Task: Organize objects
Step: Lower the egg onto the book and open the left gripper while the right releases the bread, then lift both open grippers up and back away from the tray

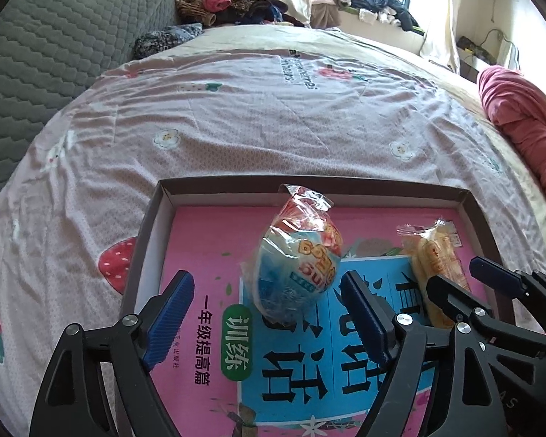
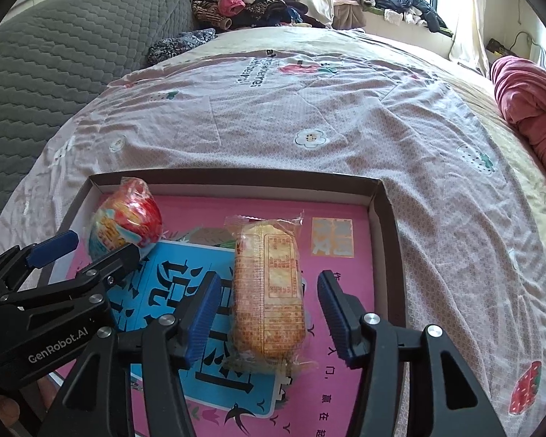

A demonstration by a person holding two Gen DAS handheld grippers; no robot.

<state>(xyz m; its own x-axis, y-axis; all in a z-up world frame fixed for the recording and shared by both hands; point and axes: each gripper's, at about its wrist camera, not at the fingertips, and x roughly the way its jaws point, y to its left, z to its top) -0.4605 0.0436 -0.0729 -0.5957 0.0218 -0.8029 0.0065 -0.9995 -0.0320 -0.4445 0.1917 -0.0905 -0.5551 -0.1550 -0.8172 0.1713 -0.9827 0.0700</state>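
- Cardboard tray (image 2: 386, 204), shallow and dark-walled, sits on my flowered bedsheet (image 2: 309, 116); a pink workbook (image 1: 207, 240) lies flat in it as a floor for the snacks.
- My left gripper (image 1: 269, 309) is spread wide, pads clear of the round wrapped snack (image 1: 298, 255) lying between them on the book, so I judge that one is set down.
- My right gripper (image 2: 265, 313) stands parted around the long biscuit pack (image 2: 269, 291), a gap showing on both sides; nothing is pinched.
- Both packets rest side by side inside the tray, well apart, which keeps them gathered in one place off the loose bedding.
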